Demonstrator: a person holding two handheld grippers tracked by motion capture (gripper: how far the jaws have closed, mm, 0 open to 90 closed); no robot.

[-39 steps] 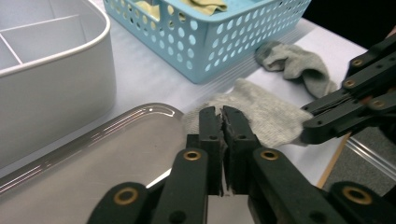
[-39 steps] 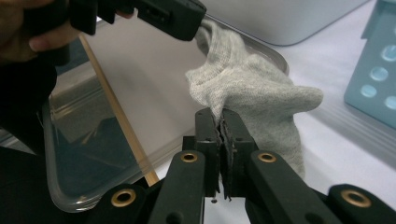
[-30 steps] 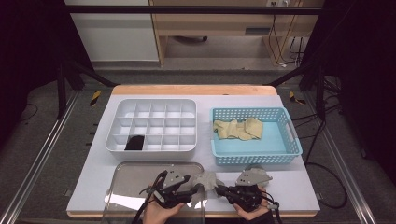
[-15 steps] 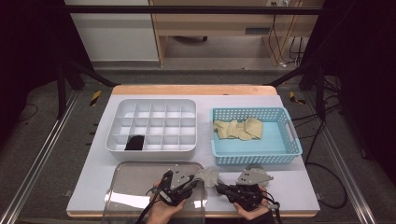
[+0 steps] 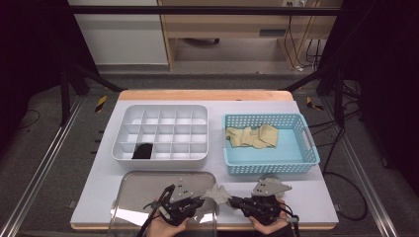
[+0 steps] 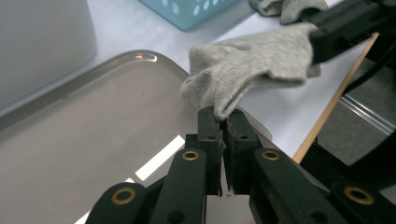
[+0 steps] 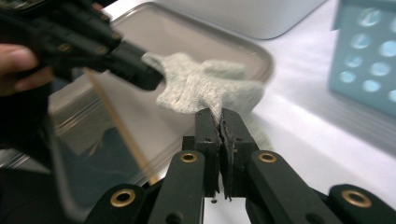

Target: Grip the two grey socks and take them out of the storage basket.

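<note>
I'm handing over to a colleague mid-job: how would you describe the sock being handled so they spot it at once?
Start at the near edge of the white table, just right of the clear tray. The grey sock hangs stretched between the left gripper and right gripper. Unlike the tan ones in the blue basket, it is grey and pinched at both ends.

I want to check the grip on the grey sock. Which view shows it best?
The left gripper view: the grey sock is sharp, pinched by the left gripper. The right gripper view shows it blurred; the high view shows it small.
</note>
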